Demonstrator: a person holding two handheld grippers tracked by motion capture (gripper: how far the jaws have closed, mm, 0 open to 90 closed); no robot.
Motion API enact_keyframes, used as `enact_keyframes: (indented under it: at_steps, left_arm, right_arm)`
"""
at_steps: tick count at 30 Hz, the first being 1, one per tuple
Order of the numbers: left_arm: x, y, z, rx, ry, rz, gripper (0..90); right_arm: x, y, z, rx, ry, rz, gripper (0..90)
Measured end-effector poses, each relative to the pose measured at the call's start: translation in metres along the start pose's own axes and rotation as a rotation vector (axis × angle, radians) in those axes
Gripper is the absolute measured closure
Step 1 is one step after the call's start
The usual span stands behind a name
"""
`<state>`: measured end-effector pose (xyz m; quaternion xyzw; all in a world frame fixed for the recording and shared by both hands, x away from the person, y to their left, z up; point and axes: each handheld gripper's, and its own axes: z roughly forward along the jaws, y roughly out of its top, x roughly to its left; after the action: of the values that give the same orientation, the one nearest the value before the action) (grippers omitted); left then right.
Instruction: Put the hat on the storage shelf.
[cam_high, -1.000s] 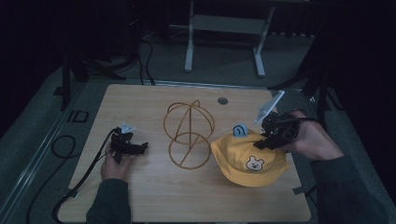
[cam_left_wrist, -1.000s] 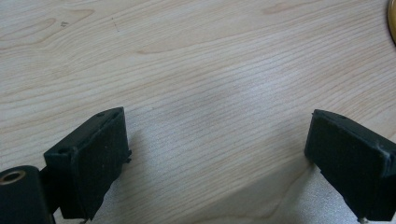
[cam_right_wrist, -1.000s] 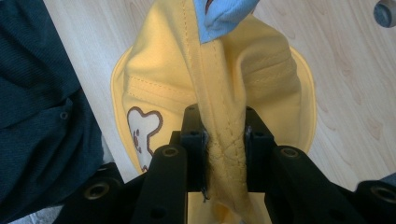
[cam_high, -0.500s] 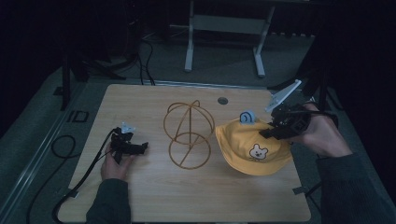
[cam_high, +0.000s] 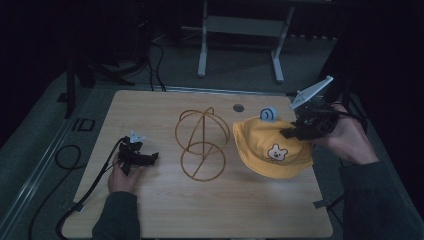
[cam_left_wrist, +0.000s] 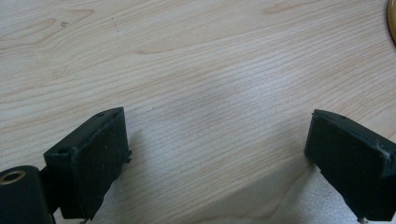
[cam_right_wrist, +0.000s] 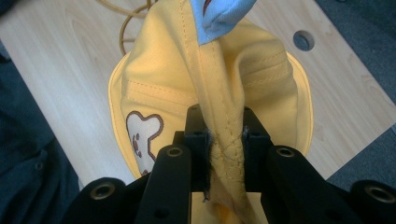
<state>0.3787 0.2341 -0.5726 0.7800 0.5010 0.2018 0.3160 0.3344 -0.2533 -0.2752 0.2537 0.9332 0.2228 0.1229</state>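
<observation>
Right gripper (cam_right_wrist: 225, 140) pinches hat (cam_high: 272, 147) near tabletop's (cam_high: 150, 210) right edge; wire stand (cam_high: 202, 145) stands beside it; left gripper (cam_left_wrist: 219, 158) spread.

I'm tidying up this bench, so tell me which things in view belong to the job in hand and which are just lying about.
In the job:
- yellow bear hat, its fabric pinched in the shut right gripper
- wire hat stand, probably where the hat goes

Lying about:
- left gripper, open, idle on the wooden table
- metal frame on the floor behind
</observation>
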Motion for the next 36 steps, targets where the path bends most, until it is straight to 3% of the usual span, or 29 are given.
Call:
enact_keyframes:
  at_steps: [19,36]
  left_arm:
    - [0.000,0.000,0.000,-0.002,0.001,0.001,6.2]
    - [0.000,0.000,0.000,-0.001,0.000,0.001,6.2]
  right_arm:
    - [-0.022,0.011,-0.011,-0.131,0.030,0.088,78.1]
    - [-0.020,0.035,-0.020,-0.183,0.007,0.069,78.1]
